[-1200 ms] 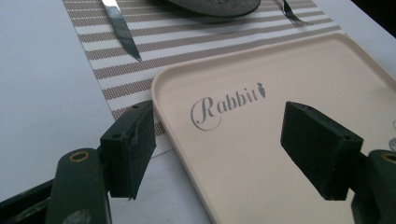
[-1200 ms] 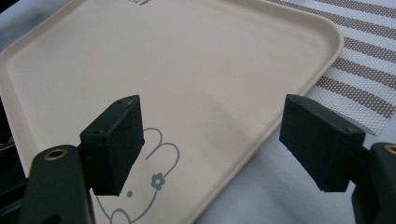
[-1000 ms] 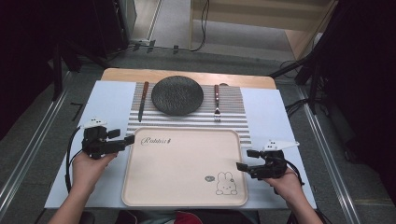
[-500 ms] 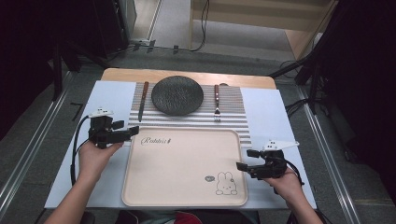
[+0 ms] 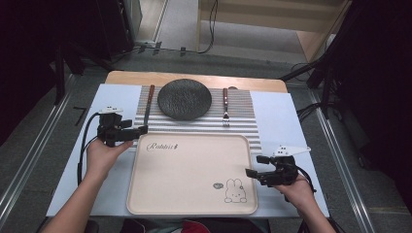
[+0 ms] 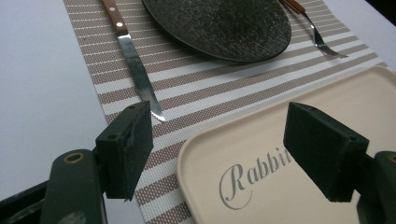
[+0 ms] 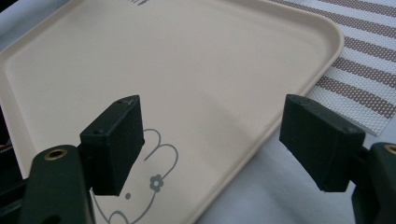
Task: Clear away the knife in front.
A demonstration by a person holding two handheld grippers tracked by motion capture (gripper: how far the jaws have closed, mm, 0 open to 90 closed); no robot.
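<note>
Grey flooring runs around the table [image 5: 272, 116], with dark equipment stands and cables at the far side and a pale wooden unit behind. Most of the wooden top lies under a white sheet, and on that sits a woven placemat [image 5: 243, 104] striped brown and white. On the placemat rest a round, dark, speckled plate [image 5: 184, 99], a knife [image 5: 147, 104] with a riveted wooden handle to its left, and a fork [image 5: 225, 108] with a wooden handle to its right. Nearer the person lies a cream tray [image 5: 192, 172], rectangular with rounded corners and a low raised rim, smooth and matte; its far edge overlaps the placemat. Grey script in its far left corner reads "Rabbit", and a line-drawn rabbit sits in its near right corner. The left gripper [image 5: 141, 130] hovers at the tray's far left corner, jaws spread wide apart with nothing between them; the left gripper view shows one jaw over the placemat and the other over the tray. The right gripper [image 5: 253, 166] hangs at the tray's right edge near the rabbit, also spread wide and grasping nothing.
</note>
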